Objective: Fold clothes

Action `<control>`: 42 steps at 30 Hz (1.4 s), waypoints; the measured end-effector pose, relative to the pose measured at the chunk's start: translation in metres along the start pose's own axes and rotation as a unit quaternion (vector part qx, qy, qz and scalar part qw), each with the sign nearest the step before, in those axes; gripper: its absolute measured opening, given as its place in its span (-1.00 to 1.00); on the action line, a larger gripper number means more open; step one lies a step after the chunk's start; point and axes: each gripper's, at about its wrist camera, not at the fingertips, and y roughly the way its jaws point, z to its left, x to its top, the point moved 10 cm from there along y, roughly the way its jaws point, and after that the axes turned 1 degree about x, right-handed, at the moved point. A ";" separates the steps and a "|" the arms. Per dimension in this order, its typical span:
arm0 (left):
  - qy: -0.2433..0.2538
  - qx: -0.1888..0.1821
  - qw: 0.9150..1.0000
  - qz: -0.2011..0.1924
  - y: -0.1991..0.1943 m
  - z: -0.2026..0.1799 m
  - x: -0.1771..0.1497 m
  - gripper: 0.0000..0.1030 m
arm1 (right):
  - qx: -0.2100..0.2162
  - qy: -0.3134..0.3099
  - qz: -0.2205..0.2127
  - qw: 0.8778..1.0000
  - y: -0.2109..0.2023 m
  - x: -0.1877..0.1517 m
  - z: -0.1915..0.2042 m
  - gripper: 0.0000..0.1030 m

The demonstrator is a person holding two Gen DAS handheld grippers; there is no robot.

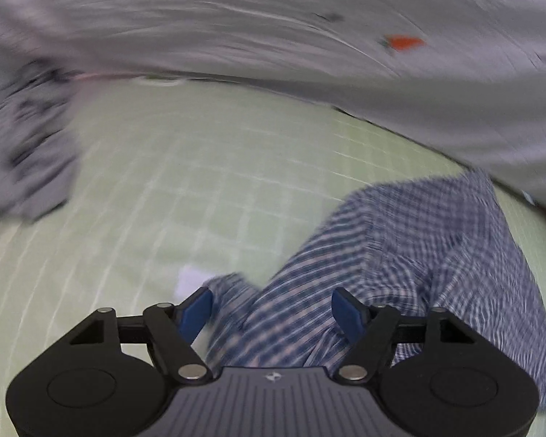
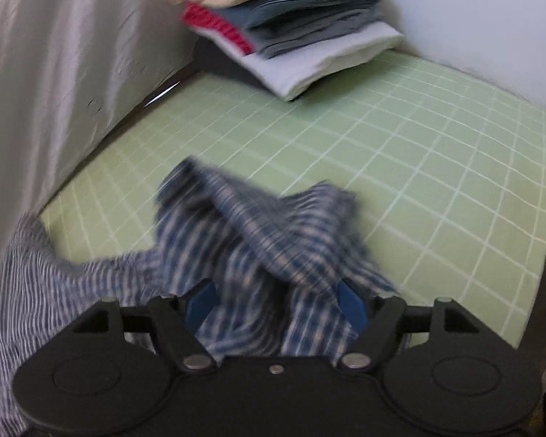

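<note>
both grippers, left gripper (image 1: 272,309) and right gripper (image 2: 275,304), have fingers apart with the crumpled checked shirt (image 2: 258,225) between them on the green mat (image 2: 436,167), probably to spread it; folded clothes (image 2: 291,36) are stacked far away.

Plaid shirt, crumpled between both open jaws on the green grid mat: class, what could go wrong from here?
1. The plaid shirt lies bunched, so the right gripper may pinch several layers instead of one edge.
2. Both views are blurred; the left gripper could close on the wrong fold.
3. Dragging cloth across the green mat might reach the folded stack.
</note>
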 end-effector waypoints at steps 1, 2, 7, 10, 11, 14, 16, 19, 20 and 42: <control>0.018 -0.008 1.000 0.006 0.007 -0.004 0.004 0.40 | 0.000 -0.008 0.000 1.000 0.000 -0.006 0.007 0.47; 0.027 -0.011 1.000 0.010 0.016 -0.005 0.007 0.40 | 0.006 -0.006 0.002 1.000 -0.001 -0.010 0.013 0.48; 0.031 -0.028 0.998 0.042 0.053 -0.007 0.010 0.32 | 0.034 0.036 0.043 0.998 0.005 -0.035 0.034 0.52; 0.037 -0.044 0.997 0.060 0.062 -0.010 0.006 0.07 | 0.047 0.049 0.067 0.995 0.011 -0.046 0.043 0.51; 0.041 -0.049 0.996 0.066 0.065 -0.012 0.005 0.01 | 0.049 0.046 0.070 0.995 0.013 -0.047 0.047 0.51; 0.037 -0.044 0.997 0.058 0.066 -0.006 0.007 -0.59 | 0.056 0.038 0.080 0.994 0.020 -0.050 0.057 0.44; 0.030 -0.035 0.998 0.048 0.065 0.000 0.011 -0.90 | 0.061 0.032 0.086 0.994 0.024 -0.052 0.064 0.16; 0.020 -0.023 0.999 0.033 0.064 0.008 0.016 -0.96 | 0.068 0.024 0.096 0.993 0.030 -0.055 0.074 -0.82; 0.017 -0.019 0.999 0.028 0.063 0.011 0.018 -0.96 | 0.070 0.022 0.099 0.992 0.032 -0.055 0.078 -0.88; -0.165 0.034 0.985 -0.032 0.035 0.067 0.060 -0.07 | 0.174 -0.055 0.059 0.981 0.070 0.009 0.221 0.07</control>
